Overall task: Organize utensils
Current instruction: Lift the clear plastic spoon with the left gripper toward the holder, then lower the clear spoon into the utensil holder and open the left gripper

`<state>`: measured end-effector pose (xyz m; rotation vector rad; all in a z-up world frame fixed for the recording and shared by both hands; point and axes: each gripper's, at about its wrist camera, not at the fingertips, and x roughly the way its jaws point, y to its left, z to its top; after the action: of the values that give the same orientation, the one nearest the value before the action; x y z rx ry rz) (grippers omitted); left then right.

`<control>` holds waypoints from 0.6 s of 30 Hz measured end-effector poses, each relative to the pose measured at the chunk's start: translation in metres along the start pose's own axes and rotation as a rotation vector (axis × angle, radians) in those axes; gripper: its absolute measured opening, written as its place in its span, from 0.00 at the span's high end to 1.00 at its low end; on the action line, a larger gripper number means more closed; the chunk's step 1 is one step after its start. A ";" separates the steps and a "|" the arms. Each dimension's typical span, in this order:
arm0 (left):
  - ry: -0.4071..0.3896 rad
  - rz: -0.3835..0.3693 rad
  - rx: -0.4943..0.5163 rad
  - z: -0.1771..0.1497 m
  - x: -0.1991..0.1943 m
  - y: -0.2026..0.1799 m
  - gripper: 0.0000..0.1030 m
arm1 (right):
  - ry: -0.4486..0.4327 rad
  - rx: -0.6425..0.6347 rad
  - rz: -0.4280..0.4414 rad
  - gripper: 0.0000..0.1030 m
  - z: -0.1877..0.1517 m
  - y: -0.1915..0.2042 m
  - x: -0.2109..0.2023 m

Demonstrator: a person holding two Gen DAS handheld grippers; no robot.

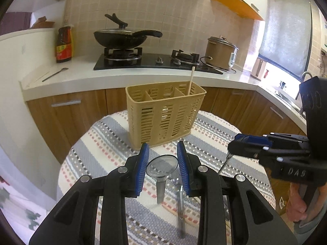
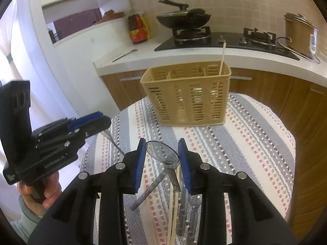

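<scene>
Slotted spoons (image 1: 162,164) gripped in left tool (image 1: 162,159) and right tool (image 2: 162,157); either could snag basket rim (image 1: 163,100) ahead, tipping it.

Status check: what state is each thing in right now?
Left tool: shut on left spoon.
Right tool: shut on right spoon.
Basket: upright, one chopstick standing in an end compartment.
Wok: lidded, on the burner.
Rice cooker: lid on.

Slotted plastic basket (image 1: 163,112), woven tablecloth (image 1: 102,143)
</scene>
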<state>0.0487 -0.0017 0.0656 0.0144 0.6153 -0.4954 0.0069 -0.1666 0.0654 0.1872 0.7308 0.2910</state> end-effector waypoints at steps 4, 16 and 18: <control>-0.004 -0.011 -0.012 0.002 0.005 0.002 0.74 | -0.021 0.011 -0.006 0.72 0.005 -0.004 -0.007; -0.103 -0.011 0.037 0.055 -0.014 -0.009 0.74 | -0.118 -0.025 -0.033 0.72 0.048 -0.001 -0.033; -0.124 -0.008 0.050 0.069 -0.019 -0.011 0.74 | -0.142 -0.031 -0.037 0.72 0.060 0.001 -0.039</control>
<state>0.0681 -0.0144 0.1337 0.0283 0.4813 -0.5156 0.0201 -0.1827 0.1342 0.1633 0.5886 0.2514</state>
